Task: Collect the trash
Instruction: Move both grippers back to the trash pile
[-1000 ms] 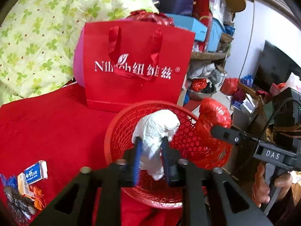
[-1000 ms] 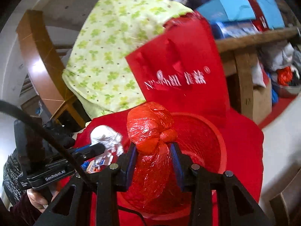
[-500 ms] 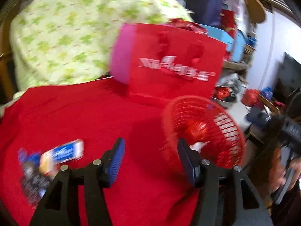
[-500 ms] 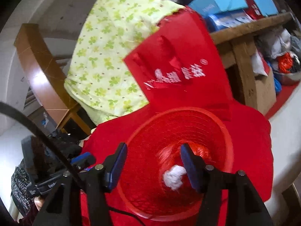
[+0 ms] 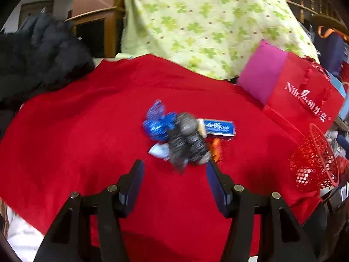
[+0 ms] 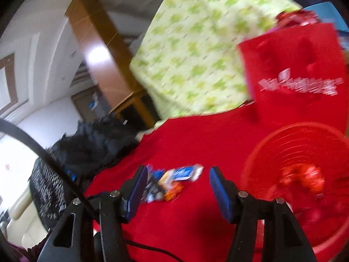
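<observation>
Both my tongs are empty right now. My left gripper (image 5: 174, 170) has its jaws standing about half open with nothing between them, aimed down at a little heap of trash (image 5: 185, 139) on the red cloth (image 5: 76, 131): a crumpled blue foil wrapper (image 5: 158, 124), a dark speckled crumpled thing (image 5: 185, 144), a small blue-and-white box (image 5: 219, 127), and an orange scrap (image 5: 216, 147), all touching or just beside each other. My right gripper (image 6: 177, 175) is parted about the same and also holding nothing, with that same pile showing blurry past its tips. The red mesh basket (image 6: 272, 152) sits off to the right, well apart from the pile, with red crumpled stuff (image 6: 305, 178) inside. A red paper bag (image 5: 301, 100) stands behind it, up against a green-patterned cloth (image 5: 207, 21).
</observation>
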Demonstrator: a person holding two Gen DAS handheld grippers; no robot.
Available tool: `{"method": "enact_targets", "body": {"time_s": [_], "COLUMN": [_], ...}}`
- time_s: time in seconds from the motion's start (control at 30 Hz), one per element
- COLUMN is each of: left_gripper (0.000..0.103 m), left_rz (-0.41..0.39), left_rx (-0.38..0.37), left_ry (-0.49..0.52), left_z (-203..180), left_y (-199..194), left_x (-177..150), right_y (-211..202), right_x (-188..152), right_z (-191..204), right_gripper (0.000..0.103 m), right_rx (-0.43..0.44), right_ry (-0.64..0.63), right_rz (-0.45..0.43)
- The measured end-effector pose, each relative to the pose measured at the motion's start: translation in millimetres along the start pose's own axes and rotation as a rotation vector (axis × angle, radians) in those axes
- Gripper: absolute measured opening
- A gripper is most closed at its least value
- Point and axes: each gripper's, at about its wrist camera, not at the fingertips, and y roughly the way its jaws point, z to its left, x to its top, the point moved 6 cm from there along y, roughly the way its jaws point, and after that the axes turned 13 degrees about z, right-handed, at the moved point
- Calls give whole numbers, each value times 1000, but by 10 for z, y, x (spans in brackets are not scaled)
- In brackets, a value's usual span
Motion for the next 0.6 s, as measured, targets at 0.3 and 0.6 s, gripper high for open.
{"method": "enact_targets", "body": {"time_s": [0.3,0.6], "left_gripper": [60,60], "left_rz": [44,49], "left_rx": [-20,-31], "left_ry": [-43,-45], "left_z": [229,342], "left_y": [297,384], "left_x": [-169,-194], "right_y": [1315,2241], "right_x": [-223,-267], "right_z": [381,606], "right_gripper": [64,64], "right_rx": [80,58], "right_ry": [-5,-108], "right_rz": [271,394]}}
